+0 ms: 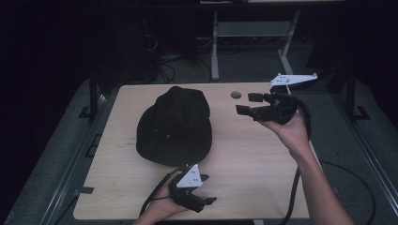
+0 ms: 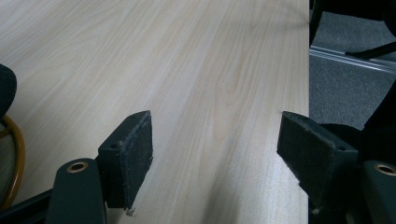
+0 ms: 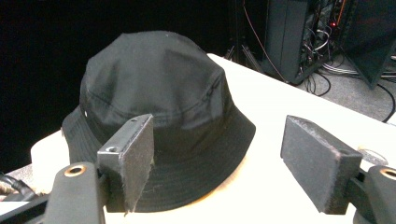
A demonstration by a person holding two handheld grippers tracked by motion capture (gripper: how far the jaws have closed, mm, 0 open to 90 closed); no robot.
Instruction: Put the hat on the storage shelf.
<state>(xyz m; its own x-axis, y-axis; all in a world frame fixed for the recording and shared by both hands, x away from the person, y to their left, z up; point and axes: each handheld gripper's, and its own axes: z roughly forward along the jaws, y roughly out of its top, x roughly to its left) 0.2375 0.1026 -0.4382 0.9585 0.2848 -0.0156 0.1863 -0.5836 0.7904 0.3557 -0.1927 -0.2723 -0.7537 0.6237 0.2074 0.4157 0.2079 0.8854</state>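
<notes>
Two hand-held grippers are hovering over a pale wooden table (image 1: 244, 154) where a black bucket hat (image 1: 174, 126) is sitting crown-up, left of centre and toward the far edge. Seen from the high view, the left gripper (image 1: 210, 188) is being held low at the near edge, just in front of the hat's brim, while the right gripper (image 1: 248, 103) is being held up at the far right corner, its jaws pointing toward the hat and well apart from it. Near the right gripper, a small round hole (image 1: 236, 95) is showing in the tabletop. The left gripper view is looking along bare wood grain, its jaws (image 2: 215, 154) spread wide with nothing between them, and a grey floor (image 2: 345, 93) with a metal rail is appearing past the table's edge; a curved yellowish rim is peeking in at the far left, too cropped to identify. The right gripper view is revealing what the overhead camera is not: the hat (image 3: 154, 121) side-on, with its rounded crown, stitched band and drooping brim resting on the table. That gripper's jaws (image 3: 217, 163) are likewise standing wide open and empty, with cabling and dark equipment (image 3: 303, 37) crowding the background.
</notes>
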